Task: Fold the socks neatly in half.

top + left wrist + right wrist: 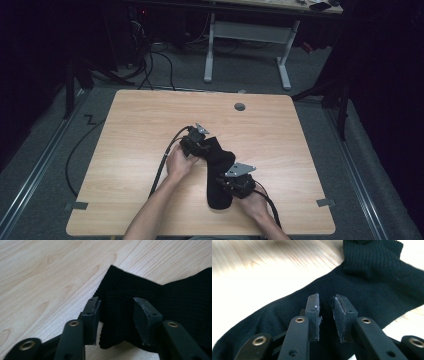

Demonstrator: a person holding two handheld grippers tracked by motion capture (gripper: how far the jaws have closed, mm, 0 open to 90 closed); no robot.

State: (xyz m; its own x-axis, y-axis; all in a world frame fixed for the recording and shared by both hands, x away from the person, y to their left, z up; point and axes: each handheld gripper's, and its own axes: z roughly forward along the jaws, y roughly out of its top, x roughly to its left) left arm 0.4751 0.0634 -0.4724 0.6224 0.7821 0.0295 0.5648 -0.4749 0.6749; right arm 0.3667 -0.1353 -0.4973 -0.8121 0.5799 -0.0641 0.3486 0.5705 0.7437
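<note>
A black sock (220,167) lies bent on the wooden table (135,130), its cuff toward my left gripper (204,149) and its foot running toward the front edge. In the left gripper view the jaws (116,308) stand well apart, low over the ribbed cuff (150,295), with the cuff's edge lying between them; the pads do not press on it. My right gripper (226,176) sits over the foot part. In the right gripper view its jaws (326,303) stand a narrow gap apart above the sock (374,272), with no cloth pinched.
A round cable hole (240,106) sits near the table's far edge. Black cables (162,165) trail from both grippers toward the front. Beyond the table stands a white desk frame (210,50), with cables on the dark floor at left.
</note>
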